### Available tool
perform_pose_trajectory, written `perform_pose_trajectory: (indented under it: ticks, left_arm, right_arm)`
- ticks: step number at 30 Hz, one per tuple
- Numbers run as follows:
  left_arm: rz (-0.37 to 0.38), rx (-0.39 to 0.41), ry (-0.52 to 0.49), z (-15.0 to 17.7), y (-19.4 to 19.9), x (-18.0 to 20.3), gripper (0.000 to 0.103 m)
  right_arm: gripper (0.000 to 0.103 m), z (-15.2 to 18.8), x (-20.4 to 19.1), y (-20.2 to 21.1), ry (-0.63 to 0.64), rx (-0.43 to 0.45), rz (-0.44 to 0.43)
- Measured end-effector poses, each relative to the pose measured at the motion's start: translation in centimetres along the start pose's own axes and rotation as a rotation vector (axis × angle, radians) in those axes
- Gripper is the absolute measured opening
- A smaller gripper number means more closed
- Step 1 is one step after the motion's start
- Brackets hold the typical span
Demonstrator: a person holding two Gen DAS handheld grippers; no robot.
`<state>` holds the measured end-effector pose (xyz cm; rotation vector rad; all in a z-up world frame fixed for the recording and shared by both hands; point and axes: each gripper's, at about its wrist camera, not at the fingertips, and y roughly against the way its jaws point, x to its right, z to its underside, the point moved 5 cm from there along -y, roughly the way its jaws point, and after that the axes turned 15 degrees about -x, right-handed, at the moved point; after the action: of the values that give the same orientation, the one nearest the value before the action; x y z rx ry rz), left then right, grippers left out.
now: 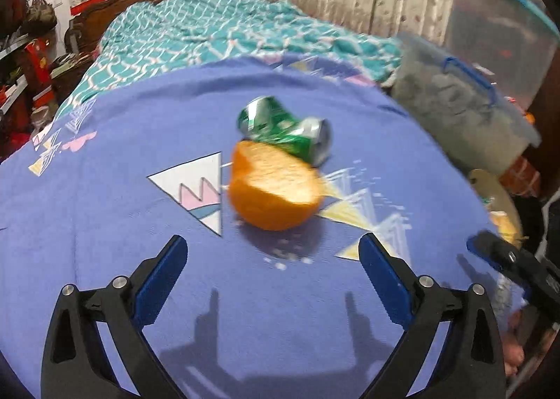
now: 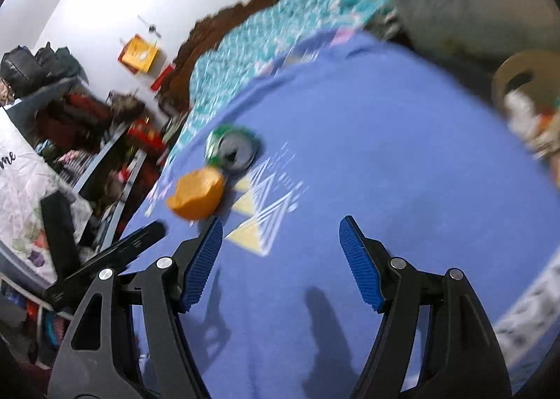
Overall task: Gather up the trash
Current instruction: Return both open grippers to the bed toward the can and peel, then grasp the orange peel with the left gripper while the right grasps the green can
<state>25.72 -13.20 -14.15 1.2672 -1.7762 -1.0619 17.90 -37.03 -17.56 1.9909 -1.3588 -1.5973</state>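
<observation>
Fingers on both the left gripper [image 1: 273,259] and the right gripper [image 2: 280,245] are spread wide, nothing in either, hovering over the purple bedsheet [image 1: 105,224]. The orange peel [image 1: 274,194] sits mid-sheet, touching the crushed green can [image 1: 290,129] behind it. My worry: grabbing the bulky peel could nudge the can rolling away, or the floppy peel just squishes out.

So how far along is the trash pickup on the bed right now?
Nothing visibly collected yet. The crushed green soda can and the orange peel half lie touching on the purple patterned sheet. Nothing is in hand: the left gripper faces the peel with jaws wide open and empty, and the right gripper is open and empty too. Both pieces remain to be picked up.
</observation>
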Motion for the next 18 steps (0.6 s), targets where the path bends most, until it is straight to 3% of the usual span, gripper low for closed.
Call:
perform_pose_trajectory:
  ticks: [7, 13, 14, 15, 16, 18]
  left_arm:
    - [0.007, -0.082, 0.003, -3.2, -5.0, -0.3, 0.094]
    - [0.062, -0.073, 0.037, -3.7, -6.0, -0.8, 0.095]
    - [0.07, -0.064, 0.04, -3.9, -5.8, -0.8, 0.092]
    - [0.102, -0.047, 0.04, -3.9, -5.6, -0.9, 0.077]
    - [0.144, -0.043, 0.029, -3.8, -5.4, -0.8, 0.068]
    - [0.141, -0.025, 0.004, -3.7, -4.9, -1.0, 0.055]
  right_arm:
    - [0.077, -1.0, -1.4, -2.9, 0.004, -0.061, 0.021]
    - [0.091, -7.2, -3.0, -5.0, 0.007, -0.004, 0.034]
    - [0.092, -8.6, -3.5, -5.9, 0.018, -0.011, 0.032]
    - [0.093, -9.7, -3.8, -6.9, 0.025, -0.023, 0.026]
    - [0.093, -11.4, -4.2, -8.4, 0.029, -0.043, 0.013]
    - [0.093, -14.1, -4.2, -10.6, 0.002, -0.055, -0.019]
